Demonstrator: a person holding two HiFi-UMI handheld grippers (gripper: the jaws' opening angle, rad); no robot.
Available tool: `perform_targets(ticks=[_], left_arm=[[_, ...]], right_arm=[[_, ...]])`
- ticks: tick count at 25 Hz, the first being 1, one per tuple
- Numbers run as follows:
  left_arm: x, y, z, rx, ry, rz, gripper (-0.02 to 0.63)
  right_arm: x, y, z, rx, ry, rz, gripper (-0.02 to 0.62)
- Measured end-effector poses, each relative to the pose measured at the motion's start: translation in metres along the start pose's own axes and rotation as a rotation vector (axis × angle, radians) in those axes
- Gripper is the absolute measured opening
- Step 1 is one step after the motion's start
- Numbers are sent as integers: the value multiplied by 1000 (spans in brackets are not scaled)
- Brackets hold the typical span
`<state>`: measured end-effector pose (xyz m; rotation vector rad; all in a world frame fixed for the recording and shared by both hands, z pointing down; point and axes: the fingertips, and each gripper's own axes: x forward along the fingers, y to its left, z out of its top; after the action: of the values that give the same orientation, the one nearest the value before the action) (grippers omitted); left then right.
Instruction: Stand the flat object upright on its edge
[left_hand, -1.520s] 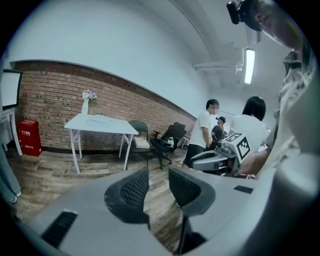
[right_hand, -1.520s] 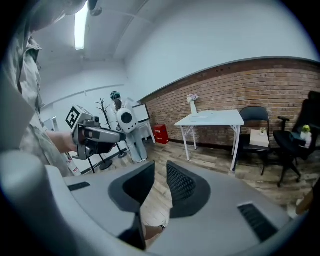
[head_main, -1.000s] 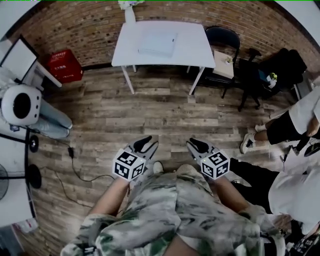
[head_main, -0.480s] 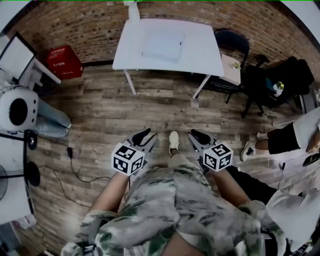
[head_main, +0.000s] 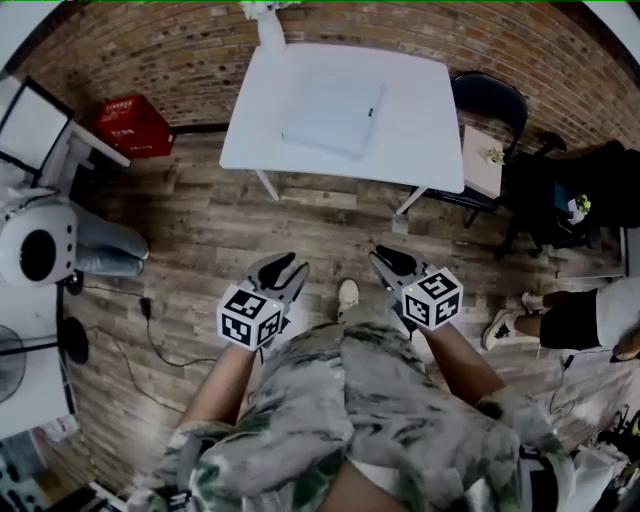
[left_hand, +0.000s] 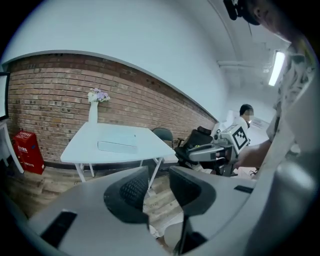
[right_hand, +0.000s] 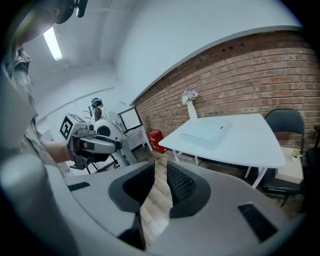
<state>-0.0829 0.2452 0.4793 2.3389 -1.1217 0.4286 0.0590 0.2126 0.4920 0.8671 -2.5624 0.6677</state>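
A flat white rectangular object (head_main: 333, 117) lies flat on the white table (head_main: 420, 130) by the brick wall, well ahead of me. In the left gripper view the object (left_hand: 117, 146) shows beyond the jaws, and in the right gripper view it (right_hand: 205, 132) lies near the table's middle. My left gripper (head_main: 283, 268) and right gripper (head_main: 388, 260) are held side by side over the wood floor, pointing at the table. Both stand open with a narrow gap and nothing between the fingers, as the left gripper (left_hand: 159, 180) and right gripper (right_hand: 161, 177) show close up.
A vase of flowers (head_main: 262, 15) stands at the table's far edge. A black chair (head_main: 490, 100) and a small side table (head_main: 482, 160) sit to its right, a red box (head_main: 130, 125) to its left. A white round machine (head_main: 35, 245) is at left, a person (head_main: 580, 315) at right.
The table and the flat object have grown larger and nearer in the head view as I walk toward them. Both grippers travel along with me, jaws unchanged.
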Motion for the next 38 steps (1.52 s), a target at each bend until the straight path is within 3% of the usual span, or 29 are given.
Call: perform_targets(ticks=[9, 19, 25, 38], left_arm=[[110, 29, 83, 4, 19, 46, 124], [167, 92, 120, -13, 42, 68, 124], [195, 156, 143, -8, 35, 29, 129], [273, 303, 195, 47, 148, -100, 144]], right_arm=[[36, -117, 54, 7, 10, 69, 106], [79, -197, 77, 100, 11, 35, 126], [120, -234, 100, 158, 4, -33, 132], [223, -304, 145, 282, 27, -226, 138]])
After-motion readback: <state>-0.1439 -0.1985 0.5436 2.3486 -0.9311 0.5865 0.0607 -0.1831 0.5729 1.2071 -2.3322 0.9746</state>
